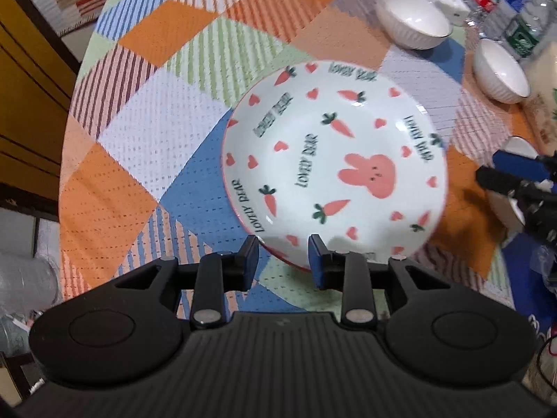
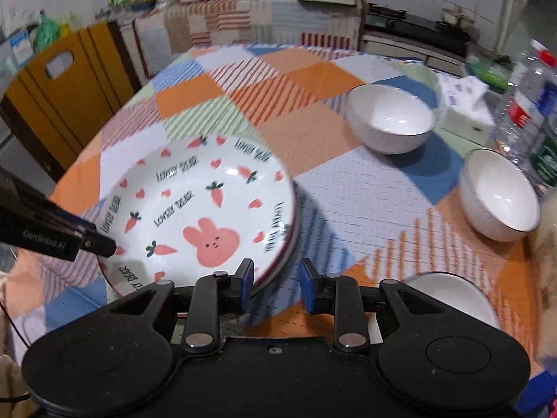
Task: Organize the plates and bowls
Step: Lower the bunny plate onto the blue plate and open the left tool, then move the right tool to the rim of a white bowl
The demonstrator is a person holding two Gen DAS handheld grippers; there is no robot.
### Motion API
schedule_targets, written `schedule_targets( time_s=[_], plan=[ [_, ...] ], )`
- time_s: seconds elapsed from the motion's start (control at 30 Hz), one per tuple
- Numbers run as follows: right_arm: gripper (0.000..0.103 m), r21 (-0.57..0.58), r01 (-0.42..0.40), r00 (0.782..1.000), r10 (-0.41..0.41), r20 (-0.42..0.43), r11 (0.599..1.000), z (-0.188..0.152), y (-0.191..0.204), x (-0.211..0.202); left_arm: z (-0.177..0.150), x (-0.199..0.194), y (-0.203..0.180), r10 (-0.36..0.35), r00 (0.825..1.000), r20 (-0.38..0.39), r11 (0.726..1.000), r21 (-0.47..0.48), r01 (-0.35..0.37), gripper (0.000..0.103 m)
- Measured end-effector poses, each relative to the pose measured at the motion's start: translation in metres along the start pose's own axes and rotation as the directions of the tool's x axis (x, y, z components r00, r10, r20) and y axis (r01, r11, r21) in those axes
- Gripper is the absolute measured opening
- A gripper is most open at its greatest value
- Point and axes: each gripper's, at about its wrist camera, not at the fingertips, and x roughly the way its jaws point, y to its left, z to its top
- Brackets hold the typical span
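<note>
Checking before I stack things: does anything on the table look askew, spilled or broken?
Nothing spilled or broken that I can see. The bunny plate sits on another plate, whose rim peeks out on its right, so the stack looks slightly offset. The three white bowls stand upright, apart.

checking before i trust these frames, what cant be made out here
- Left wrist view: whether the left gripper touches the bunny plate; motion blur smears the rim.
- Right wrist view: a second plate under it shows only as an edge.
- Right wrist view: the near white dish is hidden by the right gripper.
- Both views: bottle labels are blurred.
</note>
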Motion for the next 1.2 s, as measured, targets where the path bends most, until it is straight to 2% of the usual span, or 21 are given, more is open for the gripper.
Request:
schedule_targets(
  time_s=[0.2,0.33,0.4,0.57,0.63,0.8,0.87,0.97,1.07,1.2],
  plan=[
    [0.040,-0.016,-0.022,0.997,0.023,0.072,1.000,-0.004,-0.021,-0.049,-0.002,-0.040,-0.031,-0.009,0.998,0.062,0.997,0.074,0.005,0.031],
    [0.049,-0.063,-0.009,0.995,0.015,0.103,0.998,-0.015,-0.033,-0.073,-0.007,-0.058,-0.058,-0.028,0.996,0.088,0.992,0.128,0.017,0.031],
    [0.050,-0.080,0.005,0.994,0.004,0.110,0.997,-0.024,-0.041,-0.082,-0.011,-0.062,-0.070,-0.045,0.995,0.093,0.990,0.141,0.031,0.031],
    [0.068,-0.096,-0.006,0.992,0.019,0.128,0.995,-0.051,-0.067,-0.094,-0.018,-0.062,-0.102,-0.064,0.993,0.097,0.985,0.166,0.047,0.035],
    [0.072,-0.093,-0.012,0.992,0.024,0.127,0.996,-0.063,-0.078,-0.094,-0.018,-0.057,-0.112,-0.093,0.992,0.091,0.984,0.159,0.078,0.041],
    [0.078,-0.111,0.012,0.994,0.000,0.111,0.994,-0.091,-0.094,-0.077,-0.010,-0.037,-0.141,-0.120,0.989,0.089,0.983,0.149,0.106,0.045],
    [0.092,-0.140,0.016,0.996,-0.003,0.091,0.990,-0.101,-0.098,-0.066,-0.005,-0.030,-0.151,-0.130,0.986,0.099,0.982,0.151,0.115,0.046],
    [0.092,-0.172,0.012,0.997,0.000,0.072,0.985,-0.114,-0.100,-0.048,0.002,-0.014,-0.163,-0.160,0.981,0.106,0.980,0.139,0.145,0.047],
    [0.092,-0.155,0.025,0.999,-0.018,0.047,0.988,-0.117,-0.102,-0.030,0.006,0.005,-0.171,-0.201,0.975,0.094,0.974,0.123,0.189,0.047],
    [0.092,-0.140,0.008,0.999,-0.002,0.043,0.990,-0.115,-0.103,-0.011,0.011,0.032,-0.182,-0.217,0.973,0.076,0.971,0.115,0.208,0.048]
  ],
)
